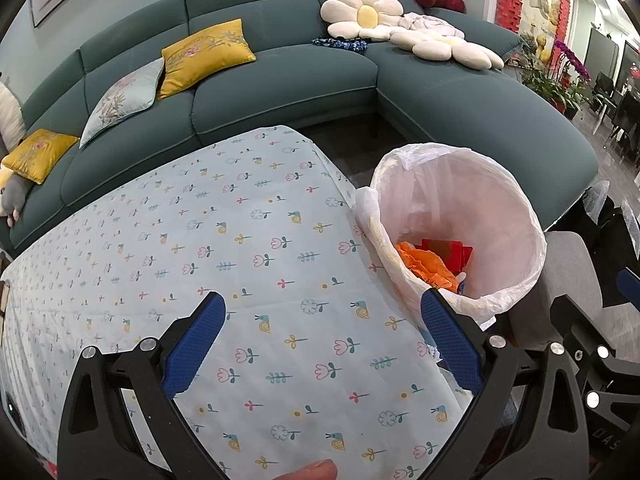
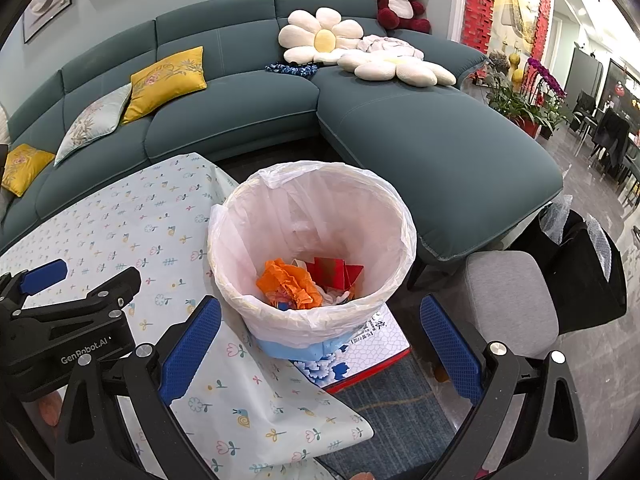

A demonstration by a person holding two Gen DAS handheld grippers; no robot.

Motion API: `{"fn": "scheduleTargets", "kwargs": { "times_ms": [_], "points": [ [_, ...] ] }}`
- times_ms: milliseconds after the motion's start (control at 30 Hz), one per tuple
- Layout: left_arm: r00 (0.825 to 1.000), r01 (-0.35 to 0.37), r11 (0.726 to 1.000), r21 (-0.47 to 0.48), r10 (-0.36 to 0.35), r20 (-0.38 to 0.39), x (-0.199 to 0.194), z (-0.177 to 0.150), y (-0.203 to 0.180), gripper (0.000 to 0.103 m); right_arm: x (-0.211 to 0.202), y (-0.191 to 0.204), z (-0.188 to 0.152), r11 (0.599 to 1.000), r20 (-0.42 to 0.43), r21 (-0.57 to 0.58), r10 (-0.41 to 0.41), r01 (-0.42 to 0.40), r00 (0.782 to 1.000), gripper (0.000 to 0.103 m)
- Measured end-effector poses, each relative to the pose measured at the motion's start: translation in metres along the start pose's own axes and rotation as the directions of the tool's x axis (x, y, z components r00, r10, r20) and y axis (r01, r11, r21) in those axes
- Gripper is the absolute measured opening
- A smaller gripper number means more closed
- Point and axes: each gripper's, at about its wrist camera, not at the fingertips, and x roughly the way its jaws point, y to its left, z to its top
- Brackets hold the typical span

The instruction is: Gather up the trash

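A trash bin [image 2: 320, 320] lined with a white plastic bag stands beside the table's right corner; it also shows in the left wrist view [image 1: 516, 256]. Inside lie crumpled orange paper [image 2: 288, 280], red paper [image 2: 340, 272] and some white scraps. My right gripper [image 2: 320, 308] is open and empty, just in front of the bin. My left gripper [image 1: 322, 306] is open and empty over the table, left of the bin. The table [image 1: 240, 260] has a pale cloth with small flowers and snails; I see no loose trash on it.
The bin stands on a blue-and-white patterned box [image 2: 360, 352] on the floor. A grey stool [image 2: 508, 292] stands right of it. A teal corner sofa [image 2: 400, 136] with cushions runs behind the table. Black bags [image 2: 588, 268] sit at the far right.
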Motion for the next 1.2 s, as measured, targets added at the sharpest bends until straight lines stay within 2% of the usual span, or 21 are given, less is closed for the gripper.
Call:
{"fn": "scheduleTargets", "kwargs": {
  "times_ms": [1200],
  "points": [
    [0.999, -0.018, 0.999, 0.029, 0.017, 0.027, -0.0030, -0.0026, -0.0078, 0.093, 0.0008, 0.0008, -0.0015, 1.000, 0.000, 0.003, 0.002, -0.002, 1.000, 0.096]
  ]
}}
